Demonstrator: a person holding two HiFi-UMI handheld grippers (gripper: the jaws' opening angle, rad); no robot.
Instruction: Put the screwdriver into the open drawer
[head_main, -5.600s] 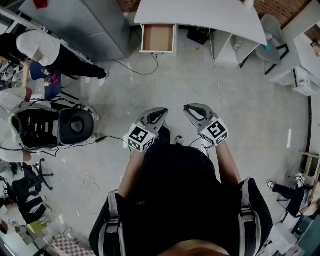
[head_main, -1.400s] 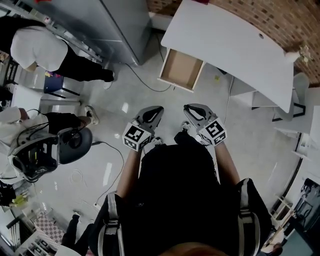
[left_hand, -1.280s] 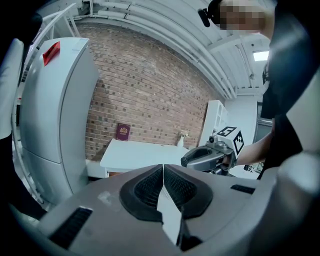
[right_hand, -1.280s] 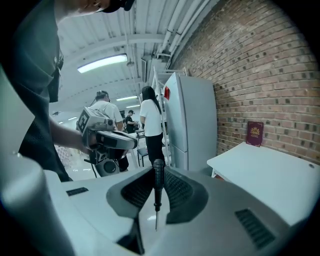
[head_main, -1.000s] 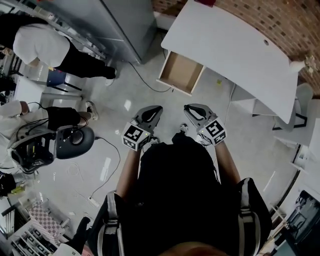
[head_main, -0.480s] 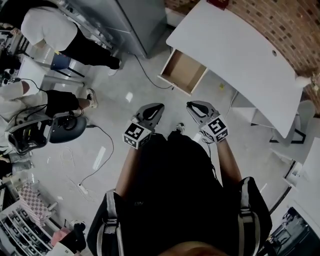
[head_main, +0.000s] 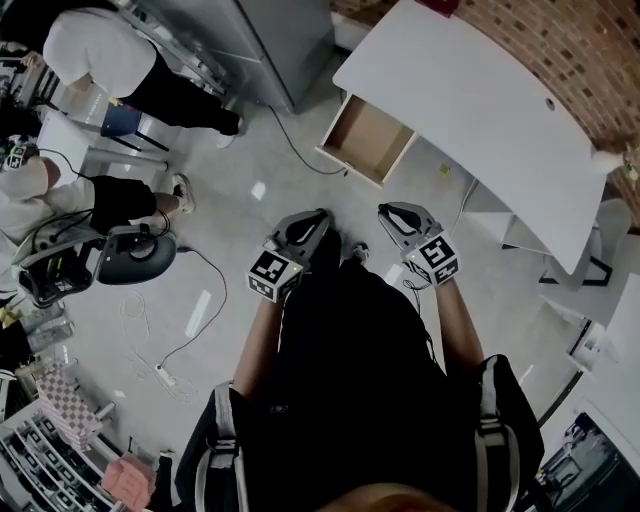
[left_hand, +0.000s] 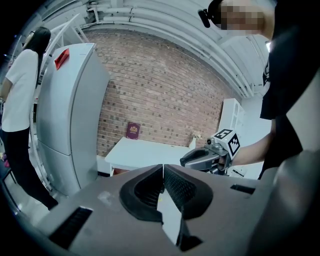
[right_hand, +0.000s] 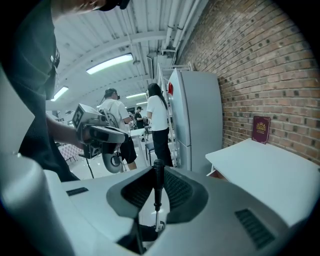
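The open drawer (head_main: 367, 140), empty with a brown bottom, sticks out of the white desk (head_main: 470, 100) ahead of both grippers. My right gripper (head_main: 392, 211) is held at waist height, shut on the screwdriver (right_hand: 158, 182). Its black handle stands upright between the pads and the metal shaft points down. My left gripper (head_main: 317, 216) hangs beside it, shut with nothing in its jaws (left_hand: 163, 168). Each gripper shows in the other's view: the right gripper (left_hand: 200, 159) and the left gripper (right_hand: 107, 134). Bare floor lies between the grippers and the drawer.
A tall grey cabinet (head_main: 260, 40) stands left of the desk against the brick wall (head_main: 560, 50). People (head_main: 100, 55) stand at the far left by an office chair (head_main: 135, 255). A cable (head_main: 195, 310) trails over the floor. A maroon booklet (right_hand: 261, 130) leans on the wall.
The desk and open drawer have swung from straight ahead to a diagonal at upper right and come nearer. Both grippers keep the same pose, a little lower in the picture.
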